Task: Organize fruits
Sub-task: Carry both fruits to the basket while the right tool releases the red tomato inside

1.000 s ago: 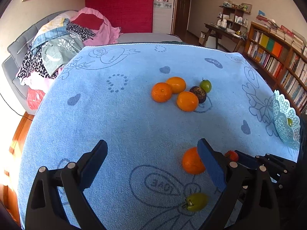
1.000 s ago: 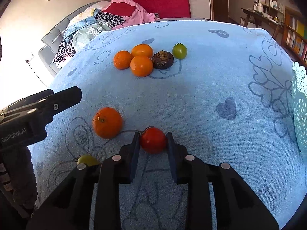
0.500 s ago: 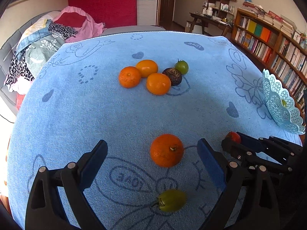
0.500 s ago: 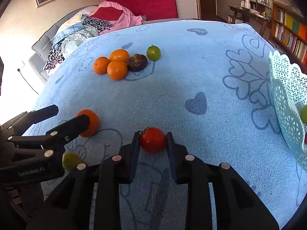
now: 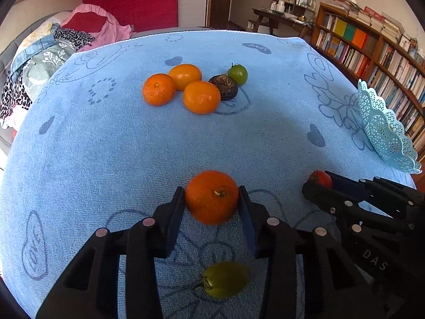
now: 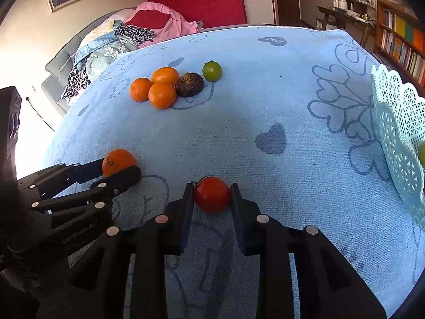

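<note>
Two fruits gripped now. Lower middle of the left wrist view: left gripper [image 5: 212,198], jaws just closed, squeezing round orange tangerine [image 5: 212,197]. Right gripper [image 6: 211,196] squeezing small red tomato [image 6: 212,194]. Far right: pale blue lacy plastic basket [image 6: 398,122], nearly empty. Still waiting on blue towel [image 5: 106,146]: five fruits in upper middle, one yellow-green fruit [image 5: 225,279] near bottom.

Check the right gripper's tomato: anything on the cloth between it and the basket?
Nothing visible. The red tomato sits clamped in the right gripper, and only bare blue cloth lies between it and the white lattice basket.
</note>
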Tool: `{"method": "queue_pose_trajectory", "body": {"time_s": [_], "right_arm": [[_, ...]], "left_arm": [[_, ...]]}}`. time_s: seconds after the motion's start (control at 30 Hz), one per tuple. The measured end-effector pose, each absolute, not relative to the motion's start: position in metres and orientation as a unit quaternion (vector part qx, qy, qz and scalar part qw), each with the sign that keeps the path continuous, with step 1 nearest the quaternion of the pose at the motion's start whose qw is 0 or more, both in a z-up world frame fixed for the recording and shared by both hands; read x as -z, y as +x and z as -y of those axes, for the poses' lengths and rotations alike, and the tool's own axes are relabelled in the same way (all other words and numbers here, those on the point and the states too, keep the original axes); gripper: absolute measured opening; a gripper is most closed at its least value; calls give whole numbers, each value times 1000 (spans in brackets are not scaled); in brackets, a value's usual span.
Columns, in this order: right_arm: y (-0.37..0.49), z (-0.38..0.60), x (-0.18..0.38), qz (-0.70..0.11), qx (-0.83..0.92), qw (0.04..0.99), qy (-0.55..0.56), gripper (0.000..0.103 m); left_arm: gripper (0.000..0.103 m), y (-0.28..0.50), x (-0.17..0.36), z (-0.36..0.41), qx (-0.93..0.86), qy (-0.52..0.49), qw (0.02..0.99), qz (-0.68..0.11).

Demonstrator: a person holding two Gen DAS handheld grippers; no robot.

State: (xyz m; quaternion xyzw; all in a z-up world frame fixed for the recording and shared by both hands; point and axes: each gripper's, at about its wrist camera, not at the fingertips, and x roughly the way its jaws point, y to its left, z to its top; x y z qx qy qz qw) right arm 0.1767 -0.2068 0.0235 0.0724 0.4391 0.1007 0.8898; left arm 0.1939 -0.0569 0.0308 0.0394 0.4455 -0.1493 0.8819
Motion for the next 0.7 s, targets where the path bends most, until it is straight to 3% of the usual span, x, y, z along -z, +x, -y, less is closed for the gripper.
{"method": "queue_pose_trajectory", "body": {"time_s": [0.7], "right_arm": [[163, 216, -52, -402, -105, 906, 87, 28]], "left_arm": [[38, 185, -57, 61, 116, 61, 902, -411]]}}
